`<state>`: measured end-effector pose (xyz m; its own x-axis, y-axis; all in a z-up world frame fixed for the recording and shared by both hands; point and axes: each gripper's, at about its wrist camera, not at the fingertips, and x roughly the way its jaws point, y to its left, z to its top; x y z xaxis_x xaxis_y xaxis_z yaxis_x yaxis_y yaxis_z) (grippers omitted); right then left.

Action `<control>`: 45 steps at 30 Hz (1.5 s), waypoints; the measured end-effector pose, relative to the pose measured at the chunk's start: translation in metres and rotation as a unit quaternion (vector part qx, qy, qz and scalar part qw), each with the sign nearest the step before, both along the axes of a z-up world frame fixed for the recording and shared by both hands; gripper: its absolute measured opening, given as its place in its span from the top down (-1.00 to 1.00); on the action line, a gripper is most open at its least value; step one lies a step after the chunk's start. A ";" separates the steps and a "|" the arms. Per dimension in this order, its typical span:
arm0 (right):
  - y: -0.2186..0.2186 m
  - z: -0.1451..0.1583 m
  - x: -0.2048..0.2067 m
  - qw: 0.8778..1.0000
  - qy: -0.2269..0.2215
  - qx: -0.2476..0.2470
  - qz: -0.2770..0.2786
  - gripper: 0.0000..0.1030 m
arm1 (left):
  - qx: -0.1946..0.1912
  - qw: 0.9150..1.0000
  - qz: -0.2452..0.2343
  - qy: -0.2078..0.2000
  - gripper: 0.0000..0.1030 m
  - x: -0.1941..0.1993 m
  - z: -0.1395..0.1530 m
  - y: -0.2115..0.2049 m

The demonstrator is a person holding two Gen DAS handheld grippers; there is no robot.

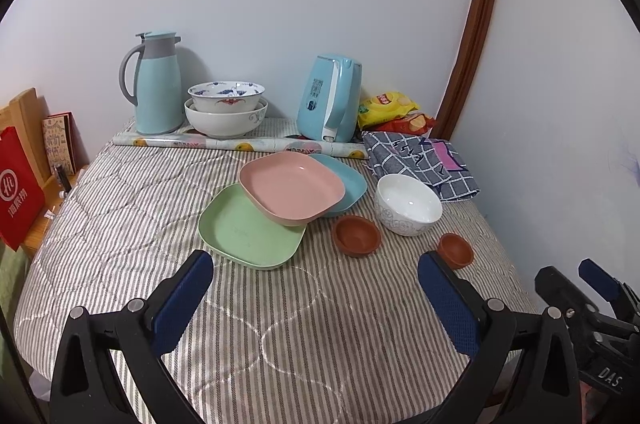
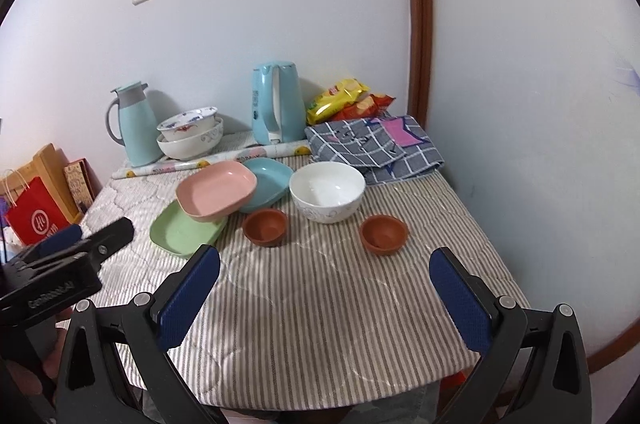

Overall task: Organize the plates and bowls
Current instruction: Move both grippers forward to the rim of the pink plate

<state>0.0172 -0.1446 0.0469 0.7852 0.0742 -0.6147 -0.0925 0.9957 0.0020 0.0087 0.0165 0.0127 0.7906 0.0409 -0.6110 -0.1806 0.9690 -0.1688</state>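
Plates: the pink plate is lying tilted across the green plate and blue plate, straight ahead of the left jaws.
Bowls: the white bowl is sitting beyond the right jaws, a brown bowl and another brown bowl nearer them.
Left gripper: hovering over the striped cloth, jaws spread, holding nothing.
Right gripper: likewise spread and empty.
Advice: I'd be pinching the pink plate's near rim, lifting level, then nesting it squarely.

A table under a grey-and-white striped quilted cloth is holding overlapping green, pink and blue square plates, a white ceramic bowl and two small brown clay bowls.
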 end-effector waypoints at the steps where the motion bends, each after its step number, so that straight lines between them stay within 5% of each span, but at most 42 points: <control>1: 0.001 0.000 0.002 1.000 -0.001 0.000 0.002 -1.00 | -0.002 1.000 0.000 0.004 -1.00 0.004 -0.002 0.002; 18: 0.017 -0.027 0.071 0.999 0.035 -0.002 -0.009 -0.96 | -0.040 0.997 0.021 0.062 -0.97 0.064 -0.042 0.050; 28: 0.044 -0.040 0.125 0.998 0.057 -0.019 0.002 -0.86 | -0.029 0.995 0.055 0.072 -0.97 0.102 -0.050 0.086; 45: 0.098 -0.068 0.196 0.994 0.087 -0.049 0.045 -0.53 | -0.035 0.994 0.053 0.090 -0.88 0.163 -0.072 0.119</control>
<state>0.2129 -0.0465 -0.0214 0.6601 0.0712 -0.7478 -0.1870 0.9797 -0.0718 0.1712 0.1355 -0.0588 0.6618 0.0714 -0.7463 -0.3152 0.9297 -0.1905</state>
